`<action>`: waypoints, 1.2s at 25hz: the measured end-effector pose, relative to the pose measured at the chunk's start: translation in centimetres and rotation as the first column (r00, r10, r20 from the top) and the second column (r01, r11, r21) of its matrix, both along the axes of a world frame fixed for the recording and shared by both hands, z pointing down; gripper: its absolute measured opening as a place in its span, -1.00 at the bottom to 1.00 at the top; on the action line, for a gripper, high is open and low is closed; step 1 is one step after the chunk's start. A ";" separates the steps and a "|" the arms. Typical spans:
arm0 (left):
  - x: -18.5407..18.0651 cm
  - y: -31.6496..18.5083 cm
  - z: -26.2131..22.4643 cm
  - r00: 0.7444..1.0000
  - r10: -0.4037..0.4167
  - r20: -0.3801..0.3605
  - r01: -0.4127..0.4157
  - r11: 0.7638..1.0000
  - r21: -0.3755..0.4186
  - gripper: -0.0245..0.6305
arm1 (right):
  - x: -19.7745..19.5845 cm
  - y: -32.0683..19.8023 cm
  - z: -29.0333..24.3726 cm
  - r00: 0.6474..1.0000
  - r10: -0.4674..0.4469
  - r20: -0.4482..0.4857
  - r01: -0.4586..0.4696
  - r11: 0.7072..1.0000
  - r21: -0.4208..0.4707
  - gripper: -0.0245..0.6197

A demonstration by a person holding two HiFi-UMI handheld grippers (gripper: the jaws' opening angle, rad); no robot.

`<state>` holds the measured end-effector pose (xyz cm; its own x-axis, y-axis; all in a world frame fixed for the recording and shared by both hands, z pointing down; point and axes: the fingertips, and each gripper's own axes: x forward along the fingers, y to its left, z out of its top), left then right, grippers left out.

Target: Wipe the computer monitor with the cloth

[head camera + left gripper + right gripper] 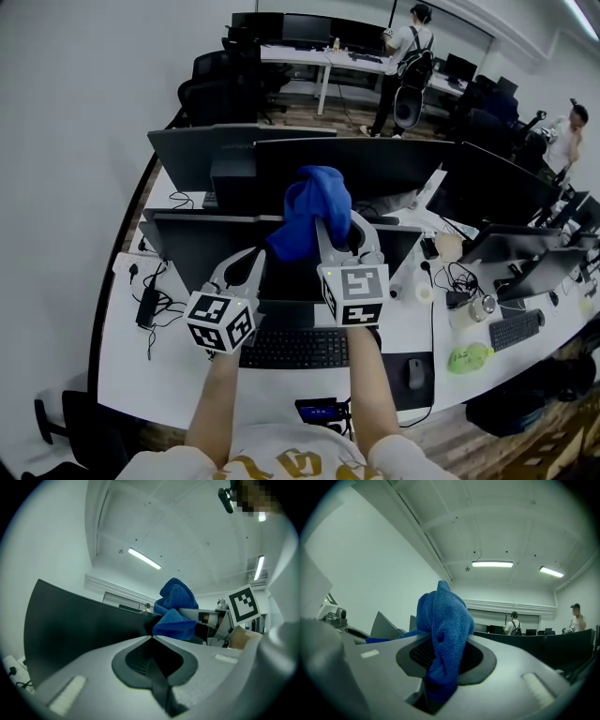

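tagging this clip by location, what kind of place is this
Most likely an open-plan office: long white desks lined with monitors, keyboards in front of them, and black office chairs further back.

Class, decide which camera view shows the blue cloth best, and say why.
The right gripper view: the cloth fills the centre, clamped in the right gripper, its weave clear. The head view shows it whole but small, bunched over the jaws. The left gripper view shows it side-on, further off.
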<state>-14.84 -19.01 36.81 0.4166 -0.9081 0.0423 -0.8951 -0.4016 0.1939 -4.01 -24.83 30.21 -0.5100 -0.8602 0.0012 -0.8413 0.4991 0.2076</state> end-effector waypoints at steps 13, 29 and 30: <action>3.1 -0.5 0.6 1.000 0.004 0.007 -0.004 1.000 -0.009 -0.93 | 3.3 -0.6 0.8 1.000 0.005 -0.001 -0.005 1.000 -0.007 -0.50; 6.4 -1.1 1.3 1.000 0.002 0.024 -0.002 1.000 -0.023 -0.93 | 7.6 -1.1 0.9 1.000 -0.002 0.024 0.002 1.000 -0.003 -0.50; 6.7 -1.1 1.3 1.000 0.003 0.028 -0.002 1.000 -0.022 -0.93 | 7.9 -1.1 0.9 1.000 -0.002 0.026 0.002 1.000 -0.003 -0.50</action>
<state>-8.19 -20.14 38.12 0.4170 -0.9059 0.0740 -0.8993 -0.3994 0.1781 3.88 -25.96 31.08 -0.5113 -0.8593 -0.0092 -0.8455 0.5011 0.1844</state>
